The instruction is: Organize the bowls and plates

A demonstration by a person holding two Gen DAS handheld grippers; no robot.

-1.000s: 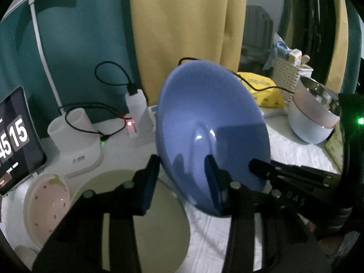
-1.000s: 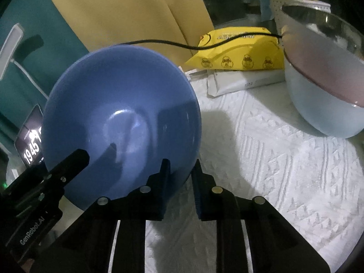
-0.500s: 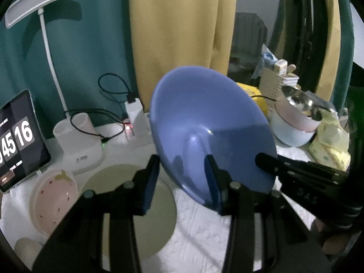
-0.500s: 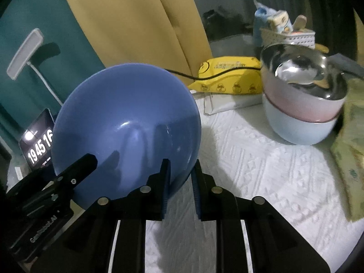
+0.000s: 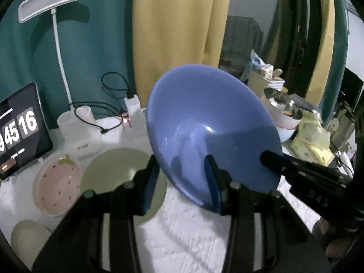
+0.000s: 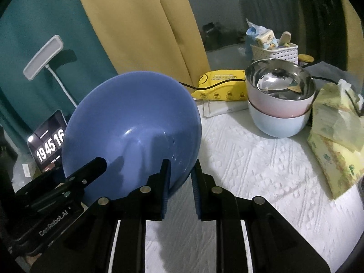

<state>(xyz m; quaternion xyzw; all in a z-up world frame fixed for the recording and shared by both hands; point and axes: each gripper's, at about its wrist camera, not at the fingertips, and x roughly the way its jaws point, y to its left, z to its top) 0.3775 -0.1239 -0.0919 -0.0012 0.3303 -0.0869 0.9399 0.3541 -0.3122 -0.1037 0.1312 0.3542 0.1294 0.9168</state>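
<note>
The dark tablet screen point(image 5: 19, 132) propped at the left of the desk shows large white clock digits: "945" and "16" in the left wrist view, where its left edge is cut off, and "1945 16" point(image 6: 49, 145) in the right wrist view. Smaller lines of text above and below the digits are too small to read. The black body of the left claw point(image 6: 52, 224) carries the white lettering "GenRobot.AI". The black body of the right claw point(image 5: 318, 199) bears faint grey letters that read "DAS". The yellow packet point(image 6: 221, 86) behind the bowls has print and duck pictures, unreadable.
</note>
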